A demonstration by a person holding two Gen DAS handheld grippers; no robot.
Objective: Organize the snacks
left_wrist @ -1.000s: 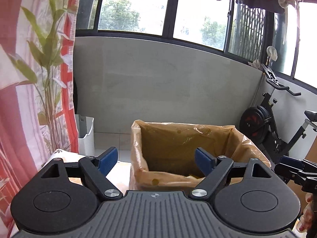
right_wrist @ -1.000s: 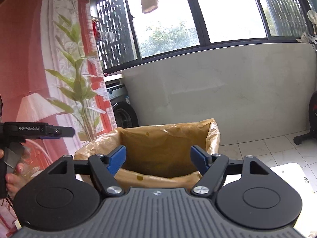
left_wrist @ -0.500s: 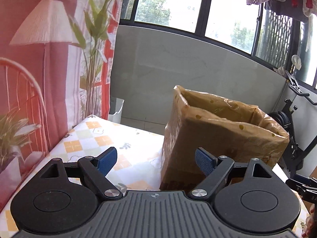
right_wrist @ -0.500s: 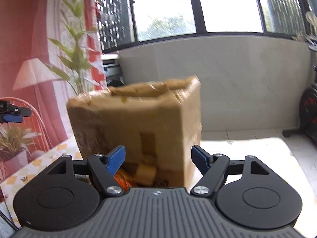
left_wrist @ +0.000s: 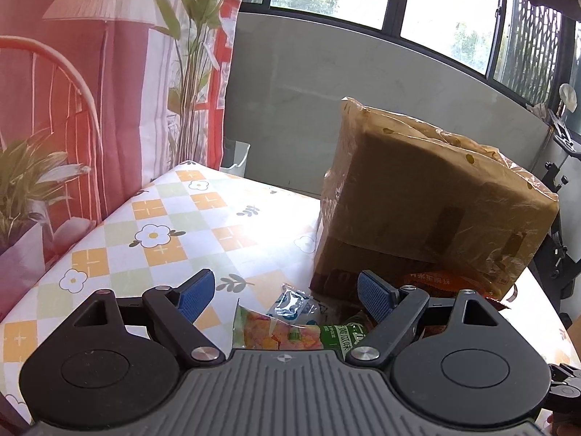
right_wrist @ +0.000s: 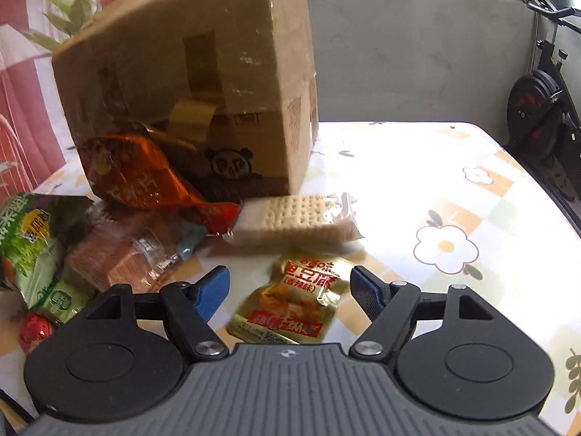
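A cardboard box (right_wrist: 189,72) lined with a plastic bag stands on the flowered table (right_wrist: 454,189); it also shows in the left wrist view as the box (left_wrist: 428,200). Snacks lie in front of it: an orange packet (right_wrist: 145,178), a wrapped cracker pack (right_wrist: 290,218), a gold pouch (right_wrist: 294,301), a clear-wrapped brown snack (right_wrist: 127,258) and a green bag (right_wrist: 32,247). My right gripper (right_wrist: 290,290) is open above the gold pouch, not touching it. My left gripper (left_wrist: 287,296) is open over a green fruit-candy bag (left_wrist: 290,336) and a small clear packet (left_wrist: 294,301).
A red printed curtain (left_wrist: 72,91) hangs at the left of the table. A white bin (left_wrist: 238,156) stands on the floor behind the table. An exercise bike (right_wrist: 544,109) stands off the table's right side. Windows run along the back wall.
Both grippers have come down from above the box's open top to table level in front of it. The snacks have come into view. Both stayed open.
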